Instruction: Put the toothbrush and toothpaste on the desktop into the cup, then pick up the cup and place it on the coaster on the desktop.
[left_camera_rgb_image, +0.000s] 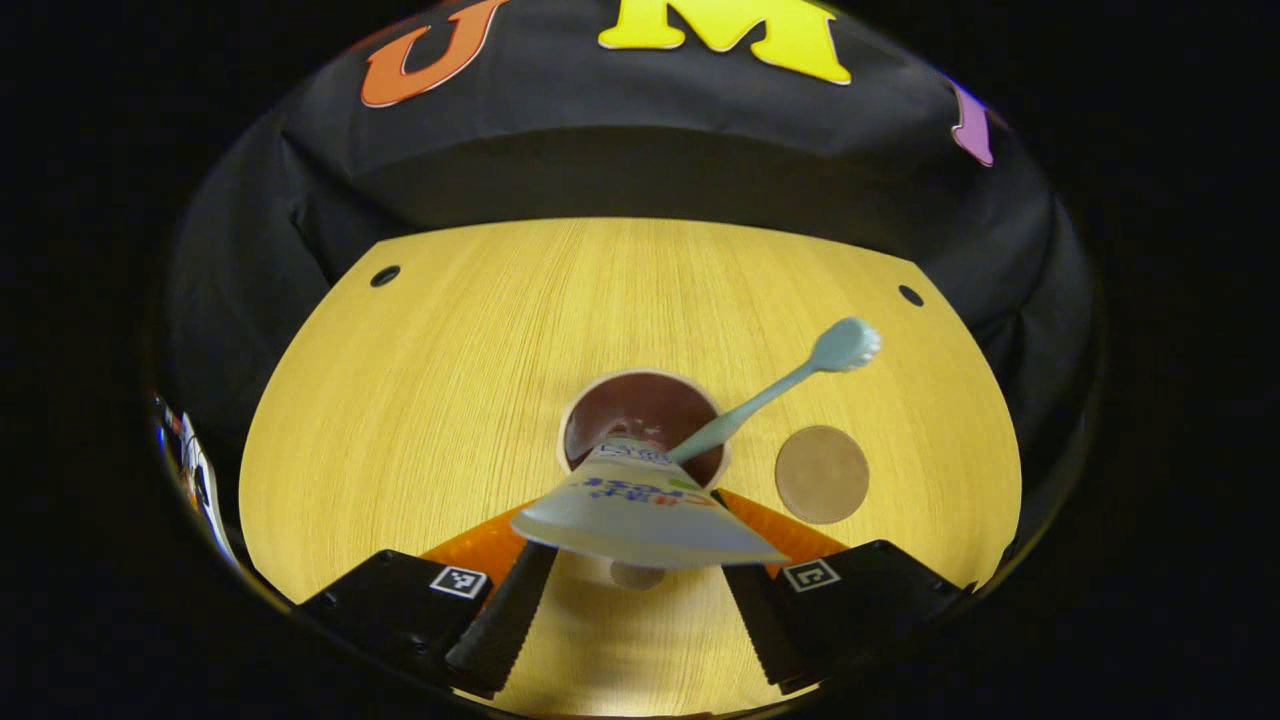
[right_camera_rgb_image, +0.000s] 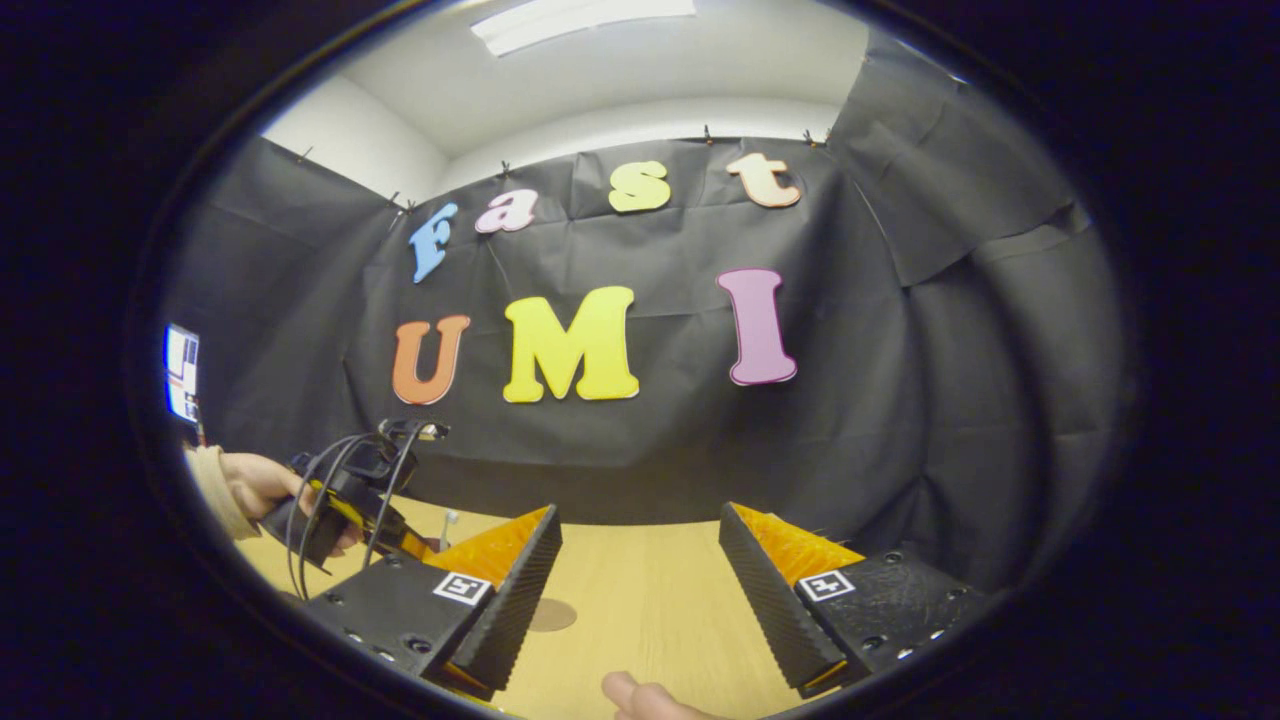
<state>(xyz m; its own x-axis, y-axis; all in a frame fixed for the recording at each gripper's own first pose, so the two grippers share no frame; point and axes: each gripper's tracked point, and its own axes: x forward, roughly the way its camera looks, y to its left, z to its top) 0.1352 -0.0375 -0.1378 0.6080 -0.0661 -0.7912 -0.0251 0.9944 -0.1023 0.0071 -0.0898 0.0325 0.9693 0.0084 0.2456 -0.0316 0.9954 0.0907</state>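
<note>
1. In the left gripper view, the left gripper (left_camera_rgb_image: 635, 590) sits at the 6 o'clock edge of the picture, its two fingers (left_camera_rgb_image: 505, 620) spread to either side of the toothpaste tube (left_camera_rgb_image: 640, 510).
2. The tube's wide crimped end lies between the fingers, and its narrow end points toward 12 o'clock, down into the cup (left_camera_rgb_image: 642, 420). Whether both fingers press on the tube cannot be told; there is a clear gap beside the left finger.
3. The cup stands on the wooden desktop (left_camera_rgb_image: 450, 350), just beyond the fingertips at 12 o'clock from them, its dark inside open to the camera.
4. The toothbrush (left_camera_rgb_image: 770, 390) already stands in the cup, its handle leaning over the rim toward 2 o'clock, with the head clear of the cup.
5. The round coaster (left_camera_rgb_image: 822, 474) lies flat on the desktop at 3 o'clock from the cup, near it but apart, and bare.
6. In the right gripper view, the right gripper (right_camera_rgb_image: 640, 600) is held above the desktop with its jaws wide apart and nothing between them.
7. From there, the left gripper (right_camera_rgb_image: 350, 500) appears at 9 o'clock, held in a hand (right_camera_rgb_image: 255, 485) with a light sleeve, cables looping over it.
8. A fingertip (right_camera_rgb_image: 640, 695) shows at 6 o'clock.
</note>
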